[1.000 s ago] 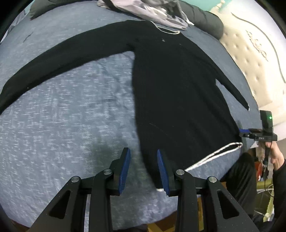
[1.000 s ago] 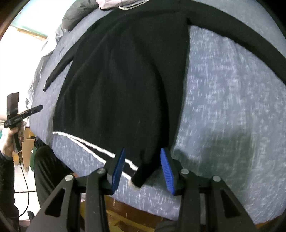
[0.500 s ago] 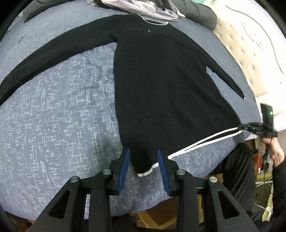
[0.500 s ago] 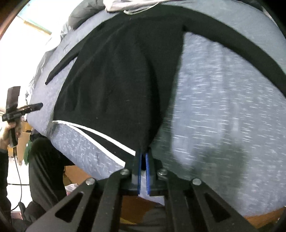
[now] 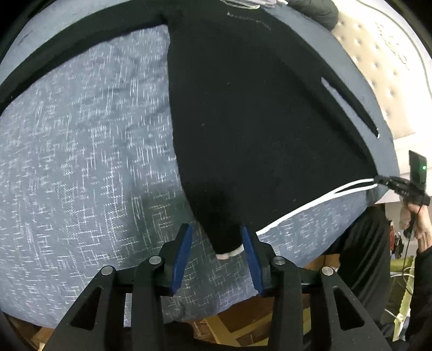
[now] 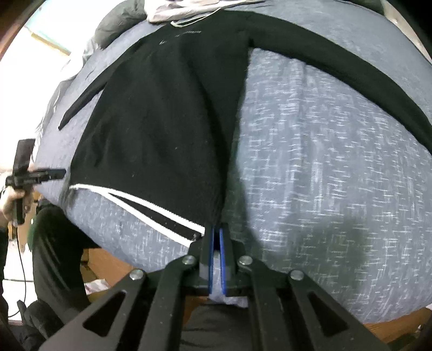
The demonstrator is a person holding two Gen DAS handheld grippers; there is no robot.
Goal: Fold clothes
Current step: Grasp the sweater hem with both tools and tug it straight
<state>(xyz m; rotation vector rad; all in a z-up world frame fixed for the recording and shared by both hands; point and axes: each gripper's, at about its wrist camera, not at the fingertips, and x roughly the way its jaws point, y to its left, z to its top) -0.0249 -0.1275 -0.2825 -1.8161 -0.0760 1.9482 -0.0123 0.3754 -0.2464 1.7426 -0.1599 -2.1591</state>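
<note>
A black long-sleeved top with a white-edged hem lies spread on the blue-grey bed. In the left wrist view its near hem corner sits between the blue pads of my left gripper, whose jaws are opening and stand apart around it. My right gripper is shut on a corner of the same hem, pulling the cloth taut. The right gripper also shows at the far right of the left wrist view, pinching the hem. The left gripper shows beside the hem's other end.
A heap of pale clothes and a dark grey quilt lie past the collar. A cream tufted headboard rises on the right. The person's dark trouser legs stand at the bed's edge over wooden boards.
The right gripper went from open around the hem corner to shut on it and drew it back. The left gripper moved onto the other corner, and its jaws widened a little.
</note>
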